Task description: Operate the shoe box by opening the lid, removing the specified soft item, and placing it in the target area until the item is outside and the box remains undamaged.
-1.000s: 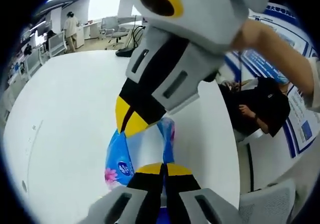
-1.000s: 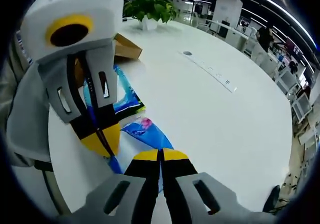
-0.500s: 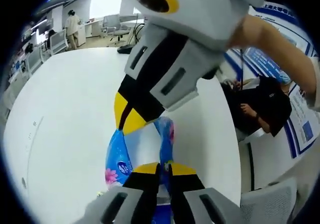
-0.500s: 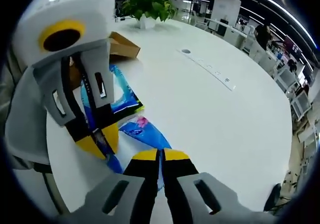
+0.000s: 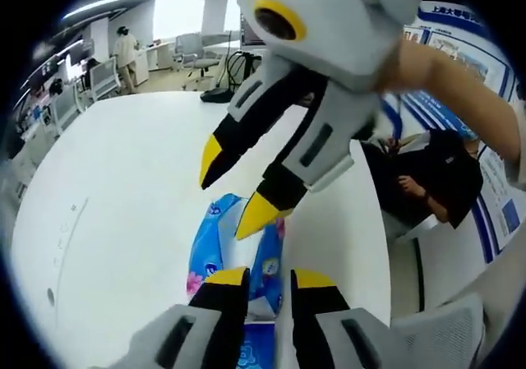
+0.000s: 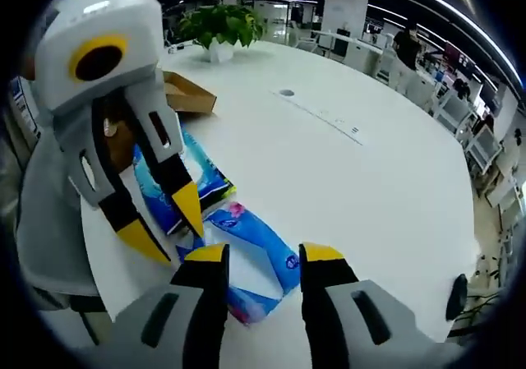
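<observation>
A blue soft tissue pack [image 5: 205,246] [image 6: 246,225] lies flat on the white table [image 6: 370,188], free of both grippers. My left gripper [image 5: 271,279] hovers over its near end, open. The left gripper [image 6: 164,225] also enters the right gripper view from the left, jaws spread above the pack's left edge. My right gripper [image 6: 265,254] is open too, its jaws straddling the pack from above. In the left gripper view the right gripper [image 5: 233,188] hangs from the upper right, its yellow tips apart. The brown shoe box [image 6: 189,96] sits behind the left gripper.
A second blue-and-white pack [image 6: 201,176] lies between the box and the tissue pack. A potted plant [image 6: 218,28] stands at the table's far end. A person [image 5: 436,172] sits beyond the table edge. Office chairs [image 5: 193,53] stand further off.
Both grippers were shut on the tissue pack, holding it between them. Both have now opened and let go, and the pack rests on the table.
</observation>
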`<state>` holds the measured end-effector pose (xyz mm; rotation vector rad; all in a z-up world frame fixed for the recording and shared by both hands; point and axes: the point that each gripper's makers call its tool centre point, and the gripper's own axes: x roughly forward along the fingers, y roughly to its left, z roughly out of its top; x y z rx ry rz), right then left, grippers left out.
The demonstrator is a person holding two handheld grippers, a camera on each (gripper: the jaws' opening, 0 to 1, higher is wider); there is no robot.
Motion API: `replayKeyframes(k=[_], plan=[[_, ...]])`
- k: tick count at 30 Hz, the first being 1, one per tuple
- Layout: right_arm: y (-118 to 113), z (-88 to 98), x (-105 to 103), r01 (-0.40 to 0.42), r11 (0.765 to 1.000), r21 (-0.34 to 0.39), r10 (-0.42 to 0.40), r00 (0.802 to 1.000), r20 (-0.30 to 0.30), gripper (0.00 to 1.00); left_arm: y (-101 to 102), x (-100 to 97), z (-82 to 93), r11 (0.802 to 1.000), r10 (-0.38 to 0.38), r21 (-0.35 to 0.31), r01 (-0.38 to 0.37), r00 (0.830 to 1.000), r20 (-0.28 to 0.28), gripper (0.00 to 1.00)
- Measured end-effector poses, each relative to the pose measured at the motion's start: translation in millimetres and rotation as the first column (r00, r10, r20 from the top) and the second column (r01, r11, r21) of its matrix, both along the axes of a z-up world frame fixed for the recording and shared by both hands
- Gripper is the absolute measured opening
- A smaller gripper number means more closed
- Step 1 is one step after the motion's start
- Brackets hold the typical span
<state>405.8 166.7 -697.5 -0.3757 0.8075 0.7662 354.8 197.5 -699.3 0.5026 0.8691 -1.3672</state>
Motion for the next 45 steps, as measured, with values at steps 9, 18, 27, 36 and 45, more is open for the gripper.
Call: replayKeyframes(k=[9, 18, 27, 36, 45], plan=[[-1.2, 10.7, -18.0, 0.030, 0.999, -0.017, -0.030, 1.000, 0.002, 0.50, 18.7, -8.1, 14.1, 0.999, 0.034, -0.038, -0.034, 0.999, 0.005, 0.31], [-4.0, 28.1, -30.5, 0.050, 0.999, -0.017, -0.049, 0.999, 0.022, 0.59, 36.3, -11.2, 37.5, 0.993, 0.072, -0.099, -0.068, 0.997, 0.035, 0.42], [2.6, 48.0, -42.7, 0.068, 0.998, -0.002, -0.068, 0.997, 0.047, 0.67, 59.5, -5.1, 60.4, 0.976, 0.158, -0.162, -0.144, 0.985, 0.075, 0.57], [24.6, 68.8, -55.2, 0.040, 0.999, 0.024, -0.041, 0.997, 0.062, 0.73, 83.5, -8.0, 88.8, 0.955, 0.212, -0.229, -0.188, 0.973, 0.087, 0.68], [52.5, 91.7, -66.7, -0.012, 0.999, 0.043, 0.008, 0.997, 0.080, 0.75, 119.3, -9.1, 115.3, 0.924, 0.282, -0.293, -0.244, 0.955, 0.095, 0.77]])
